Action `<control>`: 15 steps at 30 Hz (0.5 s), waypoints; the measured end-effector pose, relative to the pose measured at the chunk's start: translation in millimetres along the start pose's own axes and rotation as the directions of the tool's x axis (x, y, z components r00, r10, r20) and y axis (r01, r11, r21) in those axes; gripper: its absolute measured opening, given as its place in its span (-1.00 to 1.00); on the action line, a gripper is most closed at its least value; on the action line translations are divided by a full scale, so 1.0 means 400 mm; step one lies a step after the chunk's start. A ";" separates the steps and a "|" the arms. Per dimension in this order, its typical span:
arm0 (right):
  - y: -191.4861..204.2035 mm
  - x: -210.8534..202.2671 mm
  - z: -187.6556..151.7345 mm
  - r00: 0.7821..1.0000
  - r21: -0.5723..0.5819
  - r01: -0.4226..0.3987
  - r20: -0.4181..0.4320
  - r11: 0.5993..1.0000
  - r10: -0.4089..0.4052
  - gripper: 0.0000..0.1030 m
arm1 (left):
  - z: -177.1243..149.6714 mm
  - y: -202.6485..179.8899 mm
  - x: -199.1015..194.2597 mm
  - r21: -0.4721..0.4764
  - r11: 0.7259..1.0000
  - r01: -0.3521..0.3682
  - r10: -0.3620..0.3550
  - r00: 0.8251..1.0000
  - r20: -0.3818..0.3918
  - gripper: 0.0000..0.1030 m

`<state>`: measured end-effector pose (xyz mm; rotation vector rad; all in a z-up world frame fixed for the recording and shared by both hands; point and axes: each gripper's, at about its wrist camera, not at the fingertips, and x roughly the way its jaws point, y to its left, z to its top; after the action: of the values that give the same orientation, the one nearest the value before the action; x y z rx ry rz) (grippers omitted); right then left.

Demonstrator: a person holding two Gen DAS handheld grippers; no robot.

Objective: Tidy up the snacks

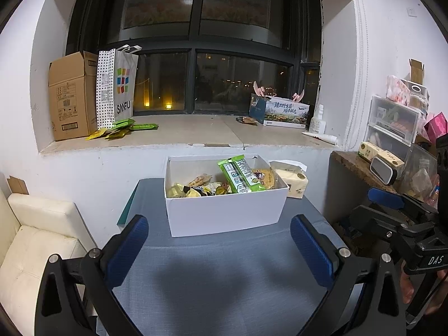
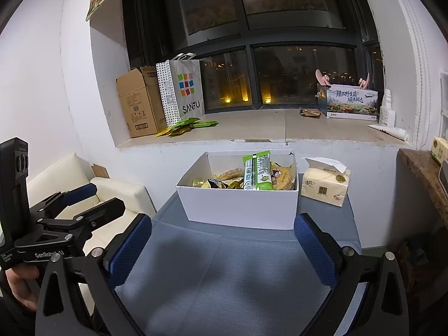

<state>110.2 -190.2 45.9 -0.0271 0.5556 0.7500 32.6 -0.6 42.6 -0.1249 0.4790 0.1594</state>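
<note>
A white box (image 1: pixel 224 212) (image 2: pixel 240 207) stands on the blue-grey table (image 1: pixel 224 274) (image 2: pixel 224 274), holding several snack packets. A long green packet (image 1: pixel 240 175) (image 2: pixel 259 173) leans on top of them, beside a yellow round pack (image 1: pixel 264 177) (image 2: pixel 284 177). My left gripper (image 1: pixel 219 247) is open and empty, short of the box's near wall. My right gripper (image 2: pixel 224 245) is open and empty too, also short of the box. Each gripper shows at the edge of the other's view. More green and yellow packets (image 1: pixel 123 128) (image 2: pixel 187 124) lie on the window sill.
A tissue pack (image 1: pixel 291 180) (image 2: pixel 326 186) sits right of the box. On the sill stand a cardboard box (image 1: pixel 72 95), a paper bag (image 1: pixel 117 84), a printed carton (image 1: pixel 282 110) and a white bottle (image 1: pixel 317 120). A cream sofa (image 1: pixel 36 240) lies left; a cluttered shelf (image 1: pixel 392 128) right.
</note>
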 end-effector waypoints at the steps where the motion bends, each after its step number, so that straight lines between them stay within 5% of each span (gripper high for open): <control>1: 0.000 0.000 0.000 1.000 0.000 0.000 -0.001 1.000 0.000 1.00 | -0.001 0.001 0.000 0.000 1.000 0.000 0.000 1.000 -0.001 1.00; 15: 0.002 0.003 -0.002 1.000 -0.006 -0.001 -0.007 1.000 0.001 1.00 | -0.002 0.004 0.000 -0.003 1.000 -0.001 0.001 1.000 -0.005 1.00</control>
<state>110.1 -189.0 44.6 -0.0352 0.5602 0.7526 32.1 0.9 41.6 -0.1284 0.4841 0.1612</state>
